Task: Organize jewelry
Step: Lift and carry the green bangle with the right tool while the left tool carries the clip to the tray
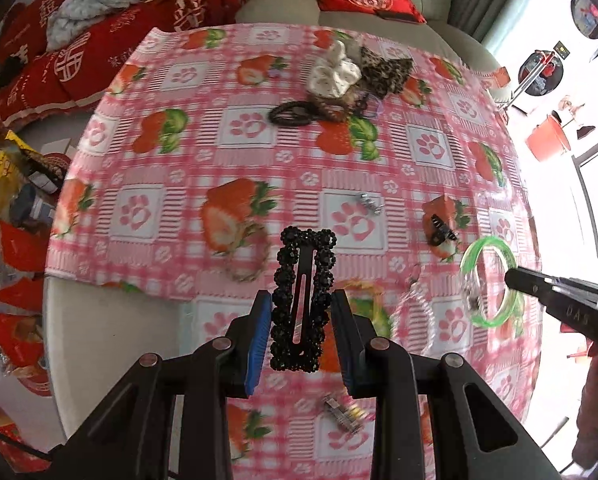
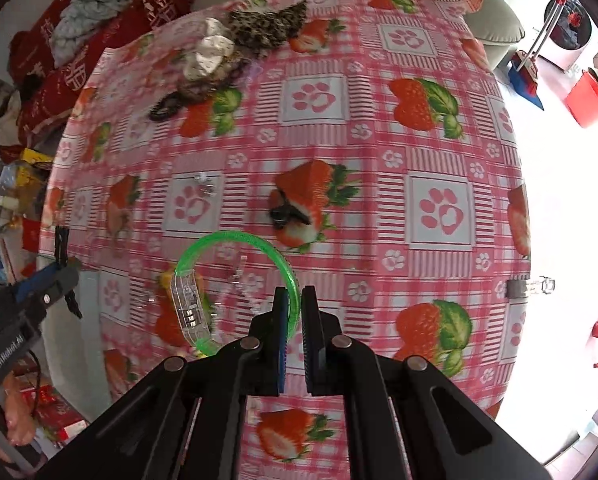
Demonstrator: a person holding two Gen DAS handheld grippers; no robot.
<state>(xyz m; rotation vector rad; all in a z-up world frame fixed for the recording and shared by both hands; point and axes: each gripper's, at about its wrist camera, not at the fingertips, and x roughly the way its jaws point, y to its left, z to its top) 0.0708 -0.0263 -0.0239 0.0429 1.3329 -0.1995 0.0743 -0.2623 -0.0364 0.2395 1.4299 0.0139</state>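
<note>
- The left gripper [image 1: 302, 308] is clamped on a black beaded hair clip [image 1: 303, 300], a rectangular frame held upright above the strawberry-print tablecloth [image 1: 259, 152].
- The right gripper [image 2: 295, 304] pinches a glossy green bangle [image 2: 235, 292] by its rim.
- Only the left wrist view shows a small metal clip [image 1: 345, 412] lying below.

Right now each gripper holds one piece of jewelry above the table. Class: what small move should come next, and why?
Probably carry both toward the pile at the far edge. The left gripper is shut on the black clip, the right gripper on the green bangle, both clear of the cloth.
</note>
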